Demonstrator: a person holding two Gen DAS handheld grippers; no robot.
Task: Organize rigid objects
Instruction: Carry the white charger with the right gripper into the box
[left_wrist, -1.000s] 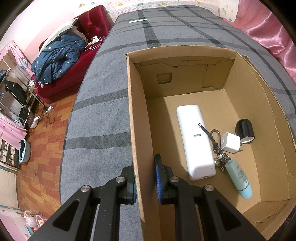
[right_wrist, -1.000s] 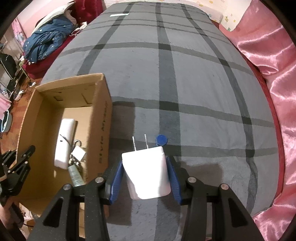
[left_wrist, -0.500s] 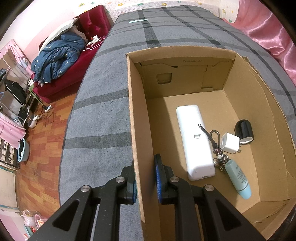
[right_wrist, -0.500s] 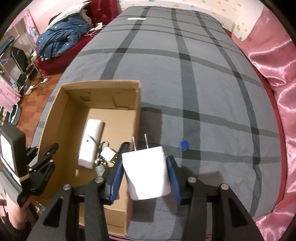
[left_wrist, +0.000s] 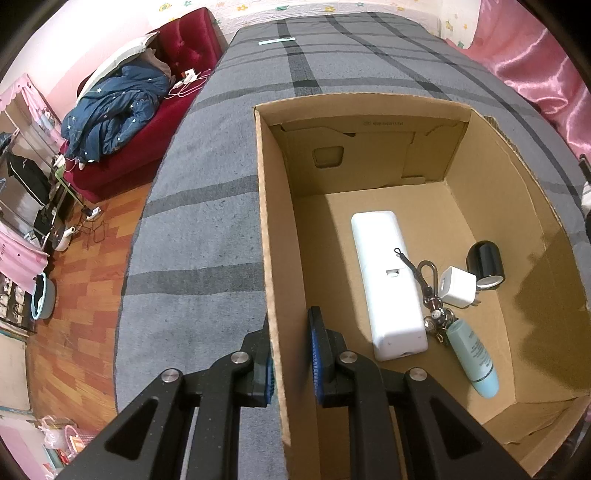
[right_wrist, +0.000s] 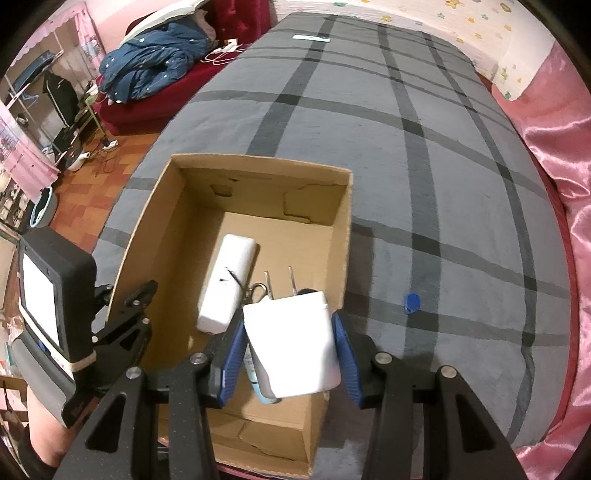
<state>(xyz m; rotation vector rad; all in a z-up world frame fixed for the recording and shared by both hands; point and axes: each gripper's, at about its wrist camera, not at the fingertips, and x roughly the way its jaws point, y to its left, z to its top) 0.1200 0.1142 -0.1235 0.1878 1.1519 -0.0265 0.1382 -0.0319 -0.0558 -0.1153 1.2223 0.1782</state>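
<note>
Cardboard box (left_wrist: 369, 147) sits open-topped on the grey plaid bedspread (right_wrist: 424, 166). Inside it, on the floor, lie a long white case (left_wrist: 384, 280), a pale teal bottle (left_wrist: 472, 358), a black cylinder (left_wrist: 485, 258), a small white cube adapter (left_wrist: 458, 286) and a key ring with lanyard (left_wrist: 428, 288), all grouped near the right wall. Left gripper (left_wrist: 290, 360) points forward and down, its jaws narrowed onto the box's left wall, one blue pad on each face. Right gripper (right_wrist: 290, 354) is angled down above the box's right half, jaws clamped on a white charger block (right_wrist: 293, 354) whose two prongs point forward. A small blue cap (right_wrist: 412, 302) lies on the bedspread just right of the box.
</note>
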